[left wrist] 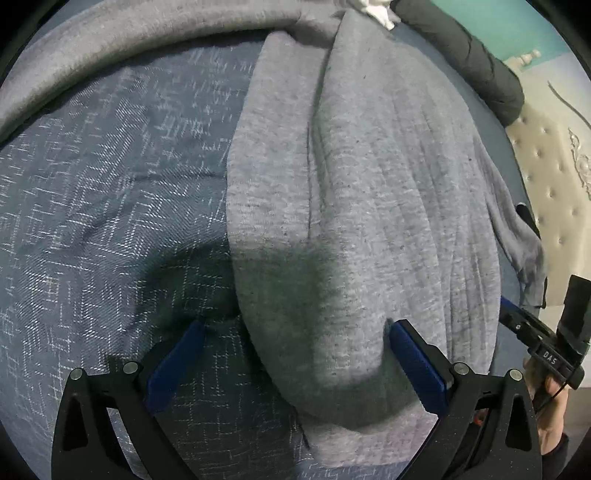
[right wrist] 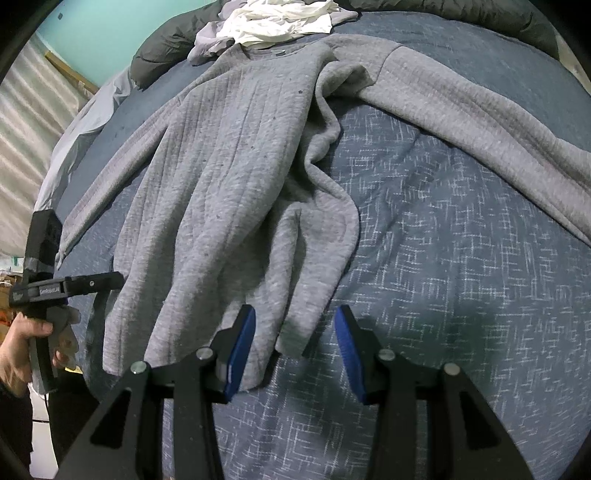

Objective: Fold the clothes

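A grey ribbed long-sleeve sweater [right wrist: 229,166] lies spread on a blue patterned bedspread [right wrist: 443,266], one sleeve [right wrist: 480,122] stretched out to the right. My right gripper [right wrist: 295,350] hovers over the sweater's lower hem corner. Its blue pads [right wrist: 242,350] stand apart, with the corner lying loose between them. In the left wrist view the sweater's body [left wrist: 351,184] runs up the middle. My left gripper [left wrist: 297,363] is spread wide over its near end, and the pads [left wrist: 417,365] do not pinch it. Each gripper shows in the other's view, held by a hand [right wrist: 22,343].
A pile of white and pale garments [right wrist: 280,18] lies above the sweater's collar. A dark puffy jacket [left wrist: 472,55] lies beside it at the bed's far edge. A beige tufted headboard [left wrist: 546,184] borders the bed on the right of the left wrist view.
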A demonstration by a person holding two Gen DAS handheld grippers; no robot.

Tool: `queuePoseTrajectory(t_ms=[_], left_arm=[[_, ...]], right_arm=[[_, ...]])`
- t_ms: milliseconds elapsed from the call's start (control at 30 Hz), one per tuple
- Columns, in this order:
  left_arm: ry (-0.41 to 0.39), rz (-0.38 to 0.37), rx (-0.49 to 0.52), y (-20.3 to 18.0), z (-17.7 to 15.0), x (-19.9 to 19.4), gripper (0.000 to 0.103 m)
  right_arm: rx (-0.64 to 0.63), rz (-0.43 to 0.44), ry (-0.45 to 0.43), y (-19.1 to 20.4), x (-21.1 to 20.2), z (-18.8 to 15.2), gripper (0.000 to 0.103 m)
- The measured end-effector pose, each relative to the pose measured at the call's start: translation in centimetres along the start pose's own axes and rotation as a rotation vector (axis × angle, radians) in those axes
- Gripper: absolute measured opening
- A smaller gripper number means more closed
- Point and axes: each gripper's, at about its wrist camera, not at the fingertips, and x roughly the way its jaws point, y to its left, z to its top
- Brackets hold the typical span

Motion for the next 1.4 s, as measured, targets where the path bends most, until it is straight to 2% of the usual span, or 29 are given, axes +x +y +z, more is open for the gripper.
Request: queuePoseTrajectory(t_ms=[67,200,333,400,433,500,600,667,700,767,833,1000,1067,1233,1300,1333,1400], left_arm=[[-0.024,-0.01,0.004,-0.2,-0.4,-0.6,0.096],[-0.047,-0.042,0.006,-0.5,-1.5,-1.4,0.093],[-0.05,-0.061,0.021,-0.9,-2.5,-1.4,0.083],[-0.062,-0.104,0.011,-1.1,-2.8,-1.6,0.074],[-0.055,-0.107,0.015,-1.3,-2.8,-1.5,0.068],[-0.042,-0.113,0.021,-1.7,-3.0,-1.1,0.068],[-0.034,-0.138,0.014,-1.6,-2.3,-0.4,0.062],[-0.026,-0.145,0.0,-0.4,-1.7,-0.4,0.045],[-0.032,-0.138,0.006,-0.3,-1.7,-0.5,0.041],[-0.044,-0.124,0.019,-0.2,-1.7,-0.9,0.019],[-0.059,-0.113,0.036,0.2,-1.5,-1.0,0.009],[-0.113,-0.106,0.076,1.3,-1.3,-3.8,0.007],[-0.134,-0.096,0.089,1.8,-1.2,-5.2,0.007],[-0.174,-0.061,0.077,3.7,-0.7,-7.9,0.004],[-0.179,-0.048,0.071,3.1,0.2,-7.8,0.004],[-0.182,-0.041,0.071,3.4,0.0,-8.4,0.004],[-0.186,-0.034,0.079,3.9,-0.2,-9.2,0.004]], right_arm=[[0.008,0.001,-0.001,0.0,0.0,-0.1,0.045],[0.022,0.003,-0.005,-0.2,-0.2,-0.1,0.045],[0.027,0.011,-0.009,-0.2,-0.4,-0.3,0.045],[0.022,0.011,-0.008,-0.2,-0.5,-0.4,0.045],[0.022,0.01,-0.007,-0.2,-0.5,-0.5,0.045],[0.028,0.01,-0.006,-0.4,-0.4,-0.5,0.045],[0.033,0.013,-0.005,-0.4,-0.5,-0.5,0.045],[0.028,0.011,-0.003,-0.3,-0.6,-0.6,0.045],[0.026,0.012,-0.001,-0.3,-0.6,-0.6,0.045],[0.026,0.016,0.001,-0.2,-0.6,-0.7,0.045],[0.034,0.018,0.001,-0.2,-0.5,-0.7,0.045],[0.036,0.031,0.034,0.5,0.7,-0.5,0.045],[0.042,0.006,0.049,0.6,1.4,-0.2,0.05],[0.099,0.003,0.069,-0.1,3.4,0.1,0.051],[0.089,-0.009,0.062,0.2,3.9,0.1,0.05],[0.082,-0.011,0.053,0.3,4.0,0.1,0.047],[0.085,0.01,0.035,0.6,4.0,0.0,0.016]])
